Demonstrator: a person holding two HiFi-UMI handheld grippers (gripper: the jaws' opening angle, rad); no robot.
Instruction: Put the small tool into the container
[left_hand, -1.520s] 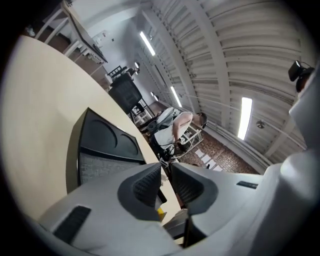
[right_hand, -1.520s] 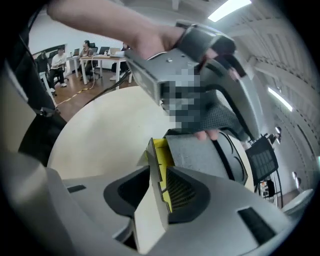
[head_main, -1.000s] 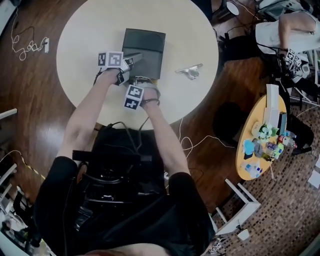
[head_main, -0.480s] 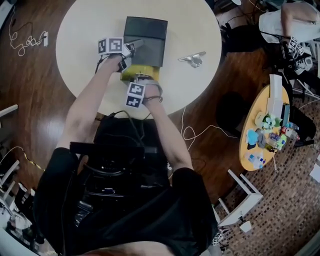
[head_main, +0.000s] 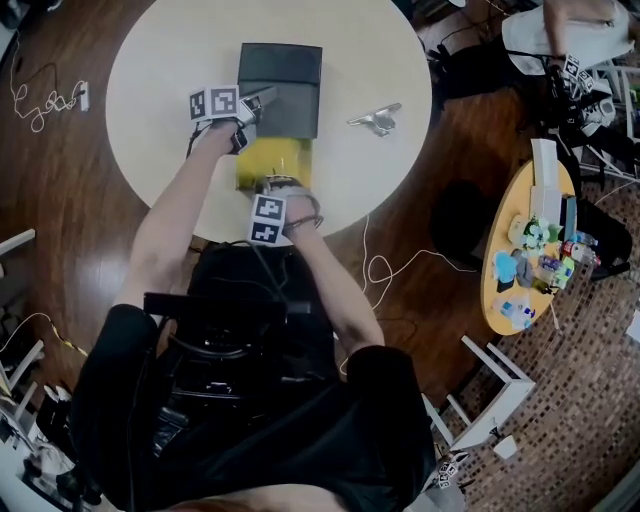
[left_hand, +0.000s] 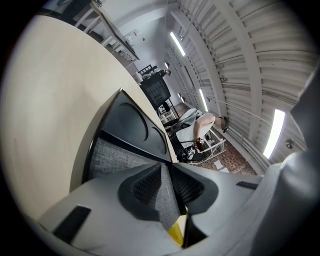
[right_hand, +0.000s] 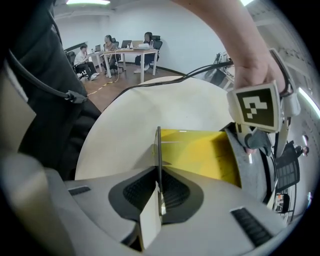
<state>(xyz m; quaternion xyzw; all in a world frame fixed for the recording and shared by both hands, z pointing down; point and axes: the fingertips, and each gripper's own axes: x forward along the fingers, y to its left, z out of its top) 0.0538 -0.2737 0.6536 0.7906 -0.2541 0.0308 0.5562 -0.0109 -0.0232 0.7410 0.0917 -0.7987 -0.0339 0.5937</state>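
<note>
The right gripper (right_hand: 159, 192) is clamped on the thin front wall of the yellow drawer (right_hand: 200, 155). The left gripper (left_hand: 167, 187) is closed on the edge of the grey sleeve (left_hand: 117, 157). Drawer and sleeve make up the one container (head_main: 282, 85), with the drawer standing partway out toward the person. The single small tool (head_main: 376, 118) lies on the counter (head_main: 150, 80). It is well apart to the right of the sleeve, on the right gripper's side, with its long axis roughly left to right.
</note>
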